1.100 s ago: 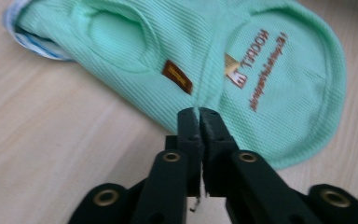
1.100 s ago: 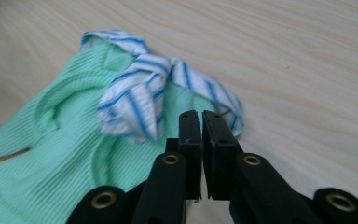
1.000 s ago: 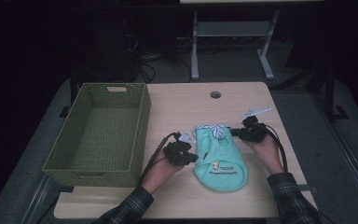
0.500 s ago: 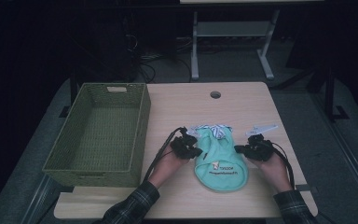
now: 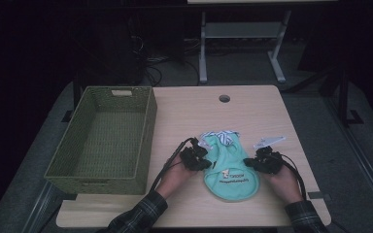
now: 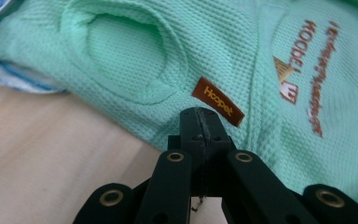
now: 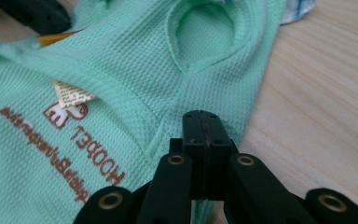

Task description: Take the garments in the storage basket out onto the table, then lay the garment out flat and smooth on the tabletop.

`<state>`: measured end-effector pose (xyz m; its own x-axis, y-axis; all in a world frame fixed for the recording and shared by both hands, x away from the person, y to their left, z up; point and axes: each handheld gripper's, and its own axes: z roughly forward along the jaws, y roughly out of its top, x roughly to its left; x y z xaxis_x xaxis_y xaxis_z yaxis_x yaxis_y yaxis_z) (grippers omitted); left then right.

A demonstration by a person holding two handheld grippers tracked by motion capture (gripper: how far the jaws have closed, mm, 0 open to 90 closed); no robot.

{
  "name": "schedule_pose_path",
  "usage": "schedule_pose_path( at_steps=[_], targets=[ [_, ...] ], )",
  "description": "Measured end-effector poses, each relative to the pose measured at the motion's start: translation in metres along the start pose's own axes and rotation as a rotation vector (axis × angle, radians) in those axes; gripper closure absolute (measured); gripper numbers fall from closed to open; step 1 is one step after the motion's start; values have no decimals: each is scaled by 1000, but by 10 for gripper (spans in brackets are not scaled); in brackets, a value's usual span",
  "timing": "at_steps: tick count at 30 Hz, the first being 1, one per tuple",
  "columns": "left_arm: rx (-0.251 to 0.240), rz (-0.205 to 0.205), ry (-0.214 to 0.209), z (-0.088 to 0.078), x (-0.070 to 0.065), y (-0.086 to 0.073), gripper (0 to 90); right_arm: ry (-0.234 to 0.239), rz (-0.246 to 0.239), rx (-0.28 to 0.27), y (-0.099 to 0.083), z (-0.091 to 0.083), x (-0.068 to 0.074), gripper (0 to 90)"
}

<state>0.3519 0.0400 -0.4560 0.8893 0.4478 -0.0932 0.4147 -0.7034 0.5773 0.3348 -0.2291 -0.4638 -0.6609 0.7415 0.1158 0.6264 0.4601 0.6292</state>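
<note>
Two closed grippers, left (image 5: 205, 162) and right (image 5: 251, 163), pinch the mint pet shirt (image 5: 230, 170); we should lift its sides evenly.

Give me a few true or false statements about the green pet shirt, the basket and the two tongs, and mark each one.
1. The mint-green pet shirt lies flat on the wooden table. True.
2. The woven basket holds the shirt. False: it is empty, and the shirt lies to its right.
3. The left tongs stand wide open. False: their jaws are shut, at the shirt's edge.
4. The right tongs are shut at the shirt's other side. True.
5. A brown label is sewn on the shirt. True.
</note>
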Motion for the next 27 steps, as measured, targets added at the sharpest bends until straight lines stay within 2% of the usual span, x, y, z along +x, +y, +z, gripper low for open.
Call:
schedule_pose_path(
  at_steps=[1, 3, 6, 7, 10, 11, 15, 17, 20, 23, 26, 27],
  targets=[
    [-6, -13, -5, 0, -3, -1, 895, 2, 1, -2, 0, 0, 0, 896],
    [9, 5, -17, -2, -7, -3, 895, 4, -1, -4, 0, 0, -1, 896],
    [13, 9, -36, -2, -18, -4, 895, 4, -1, -2, 0, 0, -1, 897],
    [27, 29, -46, -2, -22, -4, 895, 3, -2, 0, 0, 0, -1, 897],
    [30, 40, -82, 0, -37, -4, 895, -5, -18, -2, 1, 1, 0, 897],
    [38, 59, -85, 0, -40, -3, 895, -8, -26, 5, 2, 1, 0, 897],
    [49, 92, -112, 1, -53, -2, 895, -13, -24, 3, 3, 2, 0, 897],
    [52, 94, -113, 2, -54, -1, 894, -14, -26, 3, 3, 2, 0, 897],
    [37, 70, -115, -2, -49, 0, 887, -5, -23, -4, 2, 2, -1, 897],
    [20, 54, -87, -10, -43, 0, 855, 3, -22, -7, 2, 2, -2, 897],
    [-20, 20, -63, -19, -33, 0, 819, 3, -24, -5, 2, 2, -2, 897],
    [-18, 23, -56, -21, -29, -1, 808, 3, -23, -5, 2, 2, -2, 897]
  ],
)
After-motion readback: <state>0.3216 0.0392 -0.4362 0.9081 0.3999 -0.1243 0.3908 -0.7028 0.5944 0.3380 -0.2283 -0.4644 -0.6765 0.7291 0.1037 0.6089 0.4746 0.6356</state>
